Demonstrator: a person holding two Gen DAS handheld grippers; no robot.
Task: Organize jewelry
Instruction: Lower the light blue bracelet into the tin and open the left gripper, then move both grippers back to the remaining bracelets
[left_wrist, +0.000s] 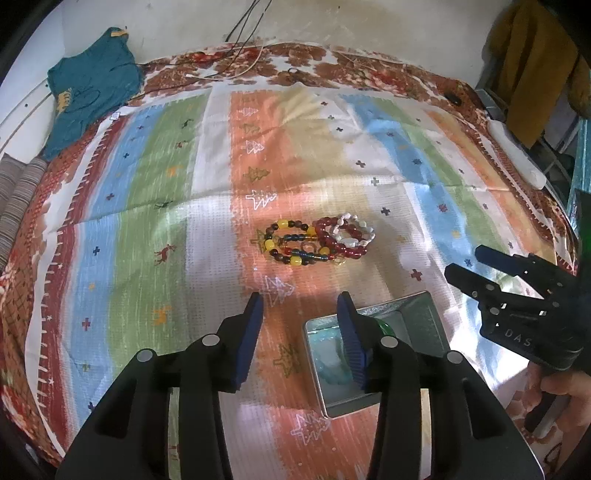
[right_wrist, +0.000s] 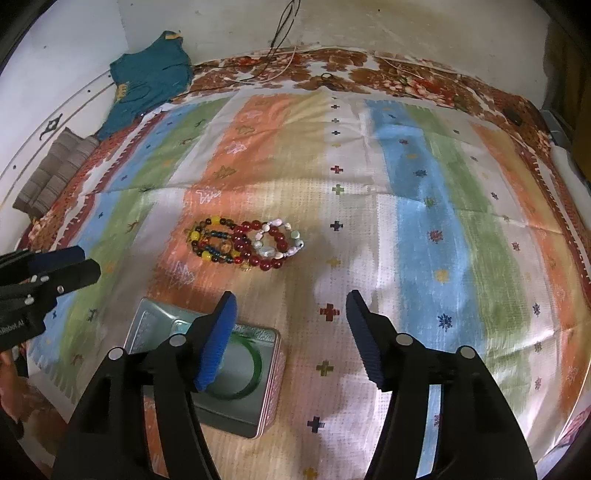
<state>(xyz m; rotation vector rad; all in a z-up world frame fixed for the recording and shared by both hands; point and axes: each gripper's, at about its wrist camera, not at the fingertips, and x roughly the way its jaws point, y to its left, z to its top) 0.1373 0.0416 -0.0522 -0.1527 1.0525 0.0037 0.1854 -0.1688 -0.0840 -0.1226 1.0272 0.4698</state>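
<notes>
You are working over a broad striped cloth (left_wrist: 155, 206) that is covering the whole bed-like surface, its pastel bands running away from you toward a brown floral border by the wall, where a teal garment (left_wrist: 88, 96) is lying crumpled at the far left corner. Nearer to you, an open metal tin (right_wrist: 266, 398) is sitting on the cloth, and it is already holding at least one green bangle (right_wrist: 255, 365), with something pale turquoise showing inside it from the left wrist view, so part of the sorting looks done. What is left is waiting in a small cluster beyond the tin, well apart from it: a multicoloured bead bracelet (left_wrist: 291, 243) with yellow and dark beads, a dark red bead bracelet (left_wrist: 332, 240) touching it, and a white bead bracelet (left_wrist: 354, 230) overlapping the red one on the far side. You are holding the left gripper (left_wrist: 301, 306) with its blue pads spread and nothing between them, hanging just over the tin's near-left edge. You are holding the right gripper (right_wrist: 291, 302) spread wider, also empty, above bare cloth just right of the tin. Neither claw is touching the bracelets, so in my judgement three pieces are still needing a pickup and a drop into the tin.
</notes>
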